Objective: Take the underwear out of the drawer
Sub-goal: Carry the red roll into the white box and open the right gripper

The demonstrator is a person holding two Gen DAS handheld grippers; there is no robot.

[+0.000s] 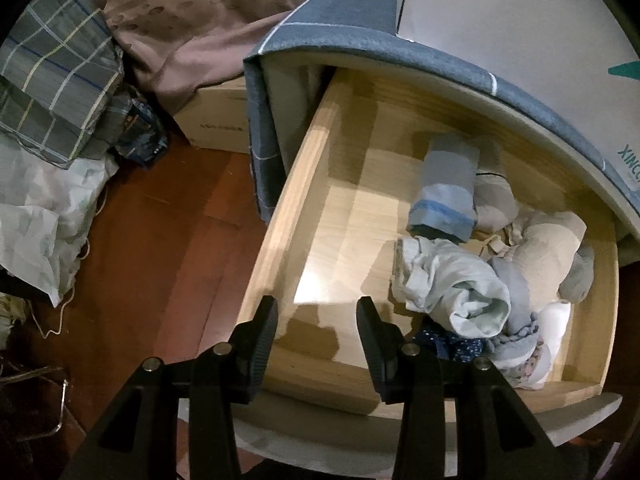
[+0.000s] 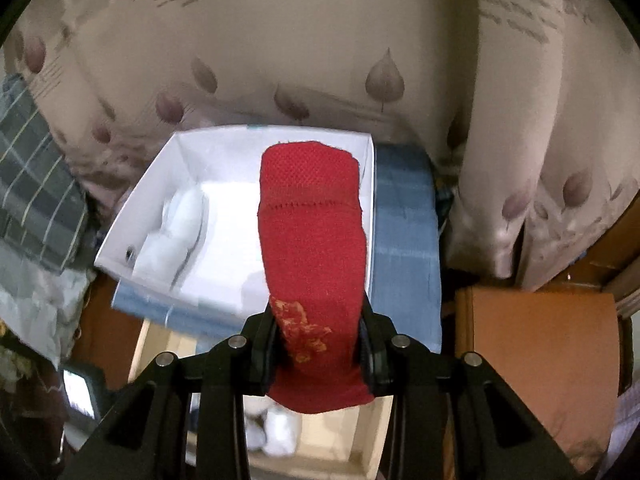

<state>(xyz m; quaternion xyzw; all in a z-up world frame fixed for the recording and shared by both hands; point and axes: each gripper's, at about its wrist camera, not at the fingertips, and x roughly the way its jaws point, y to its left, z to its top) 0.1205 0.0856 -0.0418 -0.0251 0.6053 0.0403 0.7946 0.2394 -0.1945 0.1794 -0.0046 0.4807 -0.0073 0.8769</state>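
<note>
Right gripper (image 2: 320, 344) clamped on a rolled red underwear (image 2: 312, 240) above a white box (image 2: 152, 184), left gripper (image 1: 316, 320) spread, empty, over the open drawer (image 1: 304, 184), folded garments, possibly socks (image 1: 444, 188), along its right side

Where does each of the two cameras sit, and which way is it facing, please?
Left wrist: on the left gripper, looking steeply down into the open wooden drawer; its empty open fingers show.
Right wrist: on the right gripper, facing the white box and curtain; its fingers clamp red underwear.
Shared: drawer, white box.
</note>
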